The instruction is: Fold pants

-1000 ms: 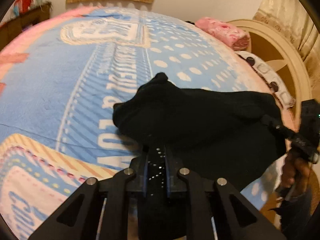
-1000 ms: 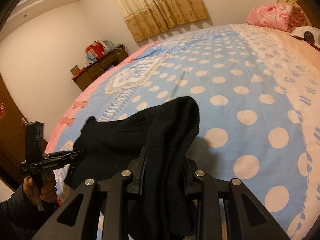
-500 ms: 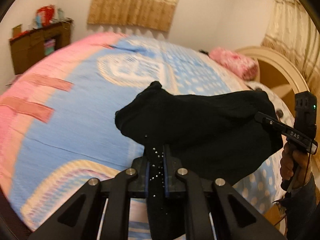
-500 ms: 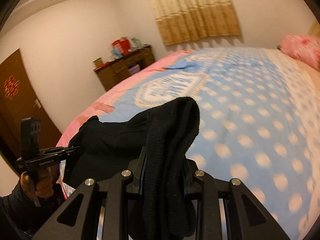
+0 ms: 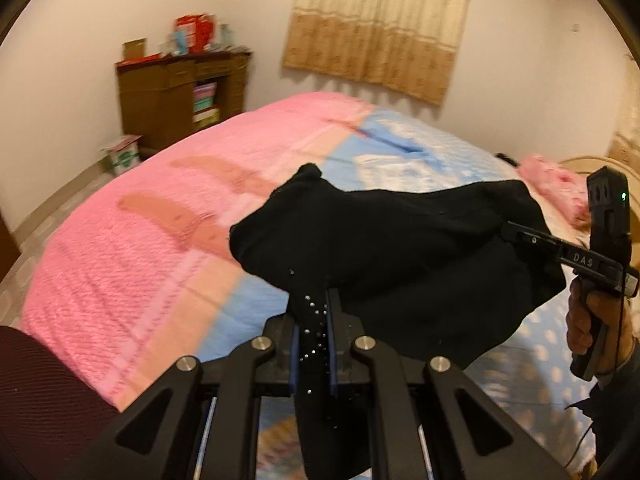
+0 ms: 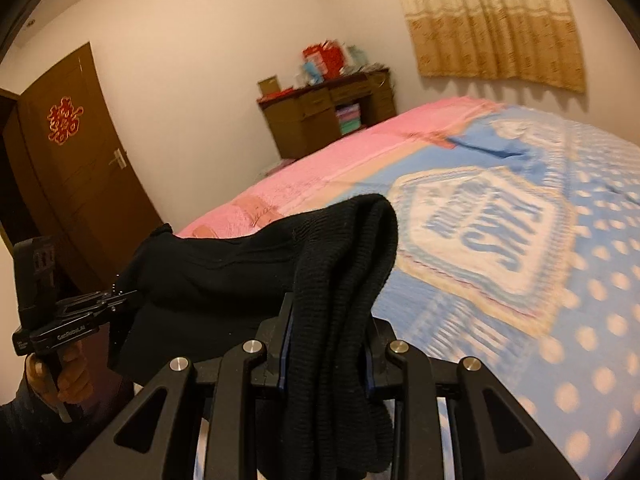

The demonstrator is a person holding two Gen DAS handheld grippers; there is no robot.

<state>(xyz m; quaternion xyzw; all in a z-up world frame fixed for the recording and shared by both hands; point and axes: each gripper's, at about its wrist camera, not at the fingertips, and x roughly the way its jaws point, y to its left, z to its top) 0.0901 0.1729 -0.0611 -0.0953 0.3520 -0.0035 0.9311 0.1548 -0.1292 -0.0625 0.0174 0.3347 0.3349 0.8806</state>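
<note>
**Black pants up in the air, one tool on each end**

Left tool [image 5: 314,344] is clamped nearly shut on a thin, studded edge of the black pants [image 5: 400,248]; right tool [image 6: 326,344] is pinched on a thicker ribbed bunch. The pants hang stretched between them above the bed [image 5: 140,248]. Soft, floppy knit, probably light, so gripping edges or corners makes sense. Compared with a second ago, both views have swung toward the pink end and the cabinet [image 5: 176,92].

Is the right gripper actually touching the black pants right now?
Touching. The right wrist view shows the right gripper shut on a thick fold of the black pants, with cloth pressed between both pads.
</note>
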